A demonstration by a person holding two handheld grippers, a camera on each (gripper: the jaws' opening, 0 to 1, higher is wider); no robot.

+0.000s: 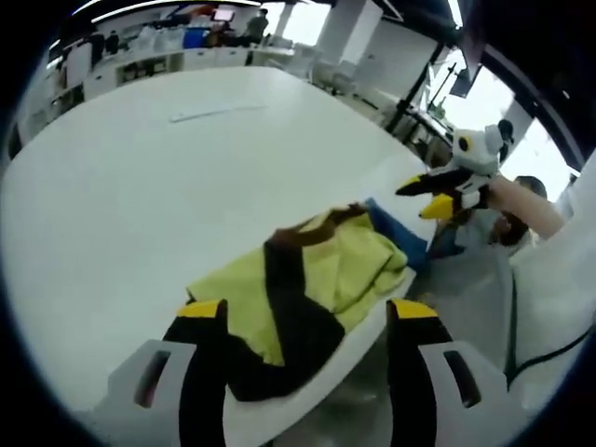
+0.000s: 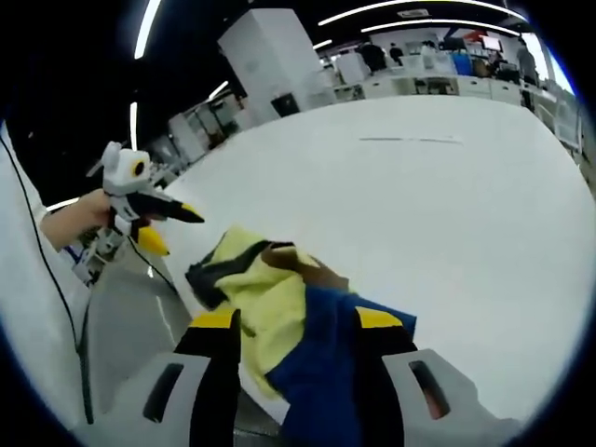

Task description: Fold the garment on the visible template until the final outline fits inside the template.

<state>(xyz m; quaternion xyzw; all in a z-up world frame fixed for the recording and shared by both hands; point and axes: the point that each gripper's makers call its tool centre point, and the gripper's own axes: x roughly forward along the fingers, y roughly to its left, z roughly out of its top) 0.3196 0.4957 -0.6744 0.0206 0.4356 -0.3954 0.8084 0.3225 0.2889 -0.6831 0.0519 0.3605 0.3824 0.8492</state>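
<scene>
A crumpled garment [image 1: 345, 265], yellow-green with dark brown bands and a blue part [image 1: 396, 223], lies in a heap at the near edge of the white table [image 1: 140, 186]. My left gripper [image 1: 307, 309] hovers over it, open, with nothing between its yellow-tipped fingers. A hand holds my right gripper [image 1: 414, 200] off the table's edge to the right, jaws apart and empty. In the right gripper view the garment [image 2: 261, 298] lies under my open right gripper [image 2: 296, 318], its blue part [image 2: 326, 354] nearest. The left gripper [image 2: 182, 235] hangs beyond the edge, open.
A thin pale strip [image 1: 214, 112] lies far out on the table [image 2: 447, 214]; the same strip [image 2: 410, 140] appears in the right gripper view. Grey floor [image 2: 130, 317] runs beside the table's edge. Shelves, columns and people stand at the back. A white sleeve [image 1: 559, 270] is close by.
</scene>
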